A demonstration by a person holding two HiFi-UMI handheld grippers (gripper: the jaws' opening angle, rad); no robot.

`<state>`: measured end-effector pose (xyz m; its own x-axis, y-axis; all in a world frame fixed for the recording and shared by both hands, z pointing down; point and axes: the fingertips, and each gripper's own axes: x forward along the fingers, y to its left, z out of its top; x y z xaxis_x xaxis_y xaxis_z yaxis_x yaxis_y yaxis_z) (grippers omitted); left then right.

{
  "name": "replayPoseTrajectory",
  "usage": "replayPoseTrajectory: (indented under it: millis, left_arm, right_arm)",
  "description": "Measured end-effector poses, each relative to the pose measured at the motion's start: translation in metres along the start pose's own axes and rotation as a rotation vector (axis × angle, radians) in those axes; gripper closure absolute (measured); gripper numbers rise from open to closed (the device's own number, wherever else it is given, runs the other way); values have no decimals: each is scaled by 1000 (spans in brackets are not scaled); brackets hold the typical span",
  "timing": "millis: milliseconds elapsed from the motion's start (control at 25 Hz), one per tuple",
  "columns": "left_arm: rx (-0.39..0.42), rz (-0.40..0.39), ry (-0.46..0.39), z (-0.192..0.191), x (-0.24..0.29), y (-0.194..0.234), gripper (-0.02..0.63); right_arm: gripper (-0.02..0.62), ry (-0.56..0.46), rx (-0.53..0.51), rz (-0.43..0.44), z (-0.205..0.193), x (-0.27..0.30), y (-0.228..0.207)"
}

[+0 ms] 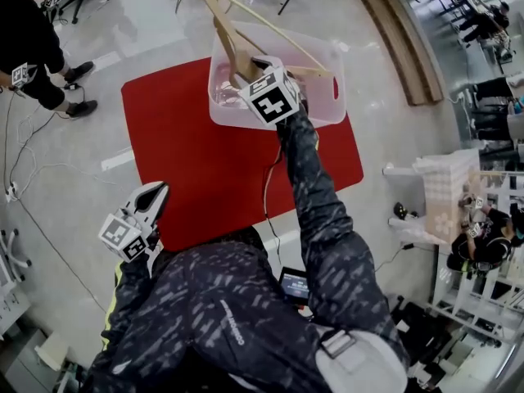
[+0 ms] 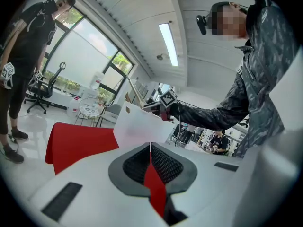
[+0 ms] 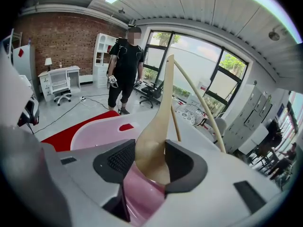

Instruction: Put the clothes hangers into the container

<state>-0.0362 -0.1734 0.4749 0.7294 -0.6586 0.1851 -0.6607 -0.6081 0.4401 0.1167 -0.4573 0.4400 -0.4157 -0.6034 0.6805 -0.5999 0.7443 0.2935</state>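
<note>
Head view: right tool [image 1: 250, 80] at the end of an outstretched sleeve, reaching over a translucent container [image 1: 337, 109].
- Clenched on a wooden hanger [image 1: 221, 33], gripped by its broad arm.
- Hanger's lower part inside the container's outline. Long axis tilted, running up and away past the far rim toward the top of the view. Thin rod slanting from that raised end back to the right rim.
- Contact with the container's bottom not discernible.

Right gripper view: broad arm of the hanger [image 3: 158, 126] pinched between both pads of the tool [image 3: 149, 167], rising steeply. Pink-tinted container wall [image 3: 92, 134] below.

Left gripper view: left tool [image 2: 151, 167] clenched with nothing in it, pads meeting, aimed roughly level toward the container [image 2: 137, 126].

Setting: container on the far edge of a red mat [image 1: 196, 166] on the floor. Left tool [image 1: 154, 196] held near the body, well apart from the container.
</note>
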Motion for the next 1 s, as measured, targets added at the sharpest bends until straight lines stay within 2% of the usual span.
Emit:
replayPoseTrajectory:
  millis: [320,720,1000]
  left_arm:
    - [-14,37,8,0,11,-6,594]
    - [-13,42,2,-1,11,0,594]
    - [-7,50,-10,4,-8,14,594]
  right_arm:
    - [393,63,45,172,-5,6,6]
    - [393,176,33,190,-22,18,10]
    - [391,192,16,181,-20,20,22]
